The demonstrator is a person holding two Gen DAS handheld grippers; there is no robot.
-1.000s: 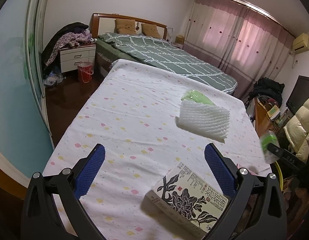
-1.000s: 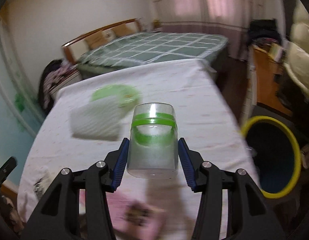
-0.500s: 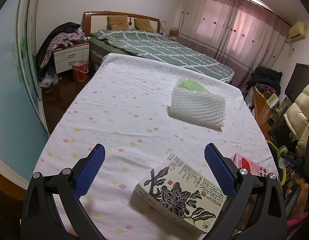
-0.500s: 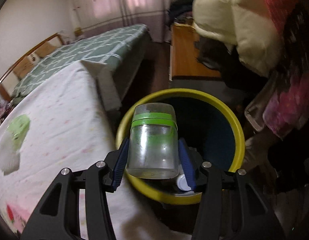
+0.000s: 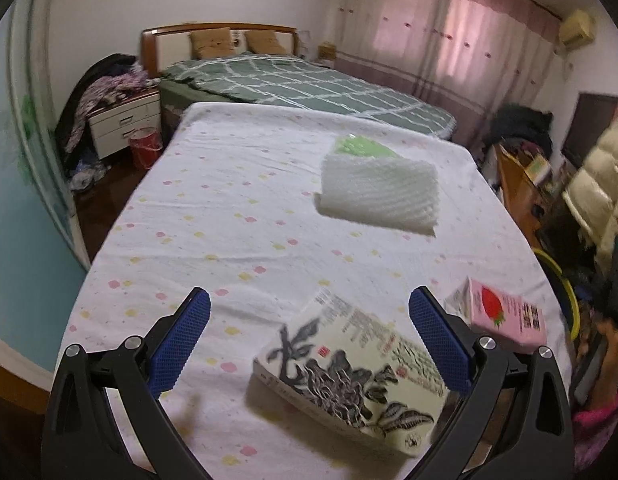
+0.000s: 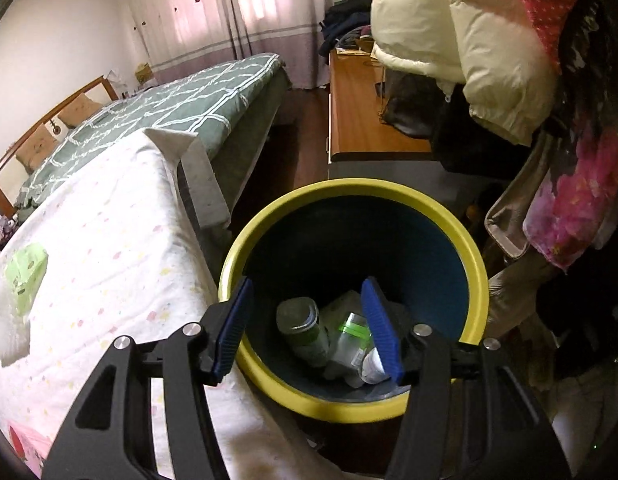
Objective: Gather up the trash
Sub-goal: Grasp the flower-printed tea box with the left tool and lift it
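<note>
In the left wrist view the left gripper [image 5: 307, 338] fills the bottom of the frame with its blue-padded fingers [image 5: 179, 338] spread wide and nothing between the pads; it hangs over a table covered by a white cloth with pastel dots [image 5: 229, 216]. Between and just below the fingers, at lower centre, lies a box printed with black ink flowers [image 5: 349, 376], flat on the cloth, its long axis running from upper left to lower right. Above it, right of centre, sits a white foam fruit net [image 5: 379, 196], lying flat, with a pale green packet [image 5: 363, 148] partly tucked behind its upper edge. At the lower right a pink carton with a strawberry picture [image 5: 505, 316] lies flat near the table's edge, long axis slanting down to the right. In the right wrist view the right gripper [image 6: 309, 324] hangs over a round bin with a yellow rim and dark blue inside [image 6: 349, 192], which stands on the floor just beside the table's edge. Its jaws have just been opening, and nothing is between the pads. At the bottom of the bin, at lower centre, a clear jar with a green band [image 6: 305, 328] lies on its side, base up-left, among other pale plastic rubbish [image 6: 351, 334].
</note>
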